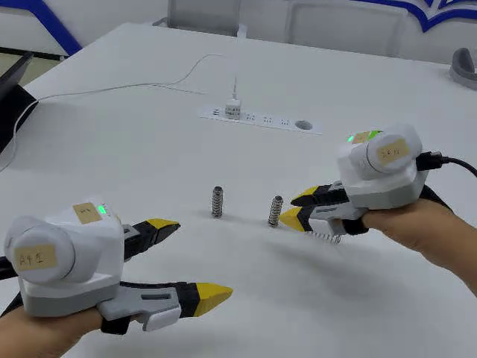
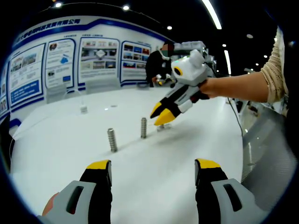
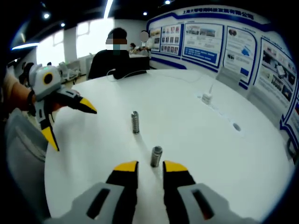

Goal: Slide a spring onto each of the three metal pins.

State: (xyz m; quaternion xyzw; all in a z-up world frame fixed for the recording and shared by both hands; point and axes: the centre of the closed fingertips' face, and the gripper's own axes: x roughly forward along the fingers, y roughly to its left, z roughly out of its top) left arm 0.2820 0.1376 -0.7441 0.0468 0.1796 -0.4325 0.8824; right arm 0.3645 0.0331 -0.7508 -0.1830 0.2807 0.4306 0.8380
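Note:
Two upright metal pins stand mid-table, each with a spring on it: the left pin (image 1: 217, 201) (image 2: 112, 139) (image 3: 135, 122) and the right pin (image 1: 276, 210) (image 2: 144, 127) (image 3: 156, 156). My right gripper (image 1: 299, 207) (image 3: 150, 166) hovers just right of the right pin, its yellow-tipped jaws a narrow gap apart with nothing between them. A loose spring (image 1: 324, 237) lies on the table beneath it. My left gripper (image 1: 186, 257) (image 2: 152, 168) is held wide open near the front left, well short of the pins, holding nothing.
A white power strip (image 1: 257, 118) with a plugged-in adapter (image 1: 233, 108) and a trailing cable lies farther back on the white table (image 1: 134, 149). A grey object (image 1: 463, 67) sits at the far right corner. A seated person (image 3: 114, 58) is beyond the table.

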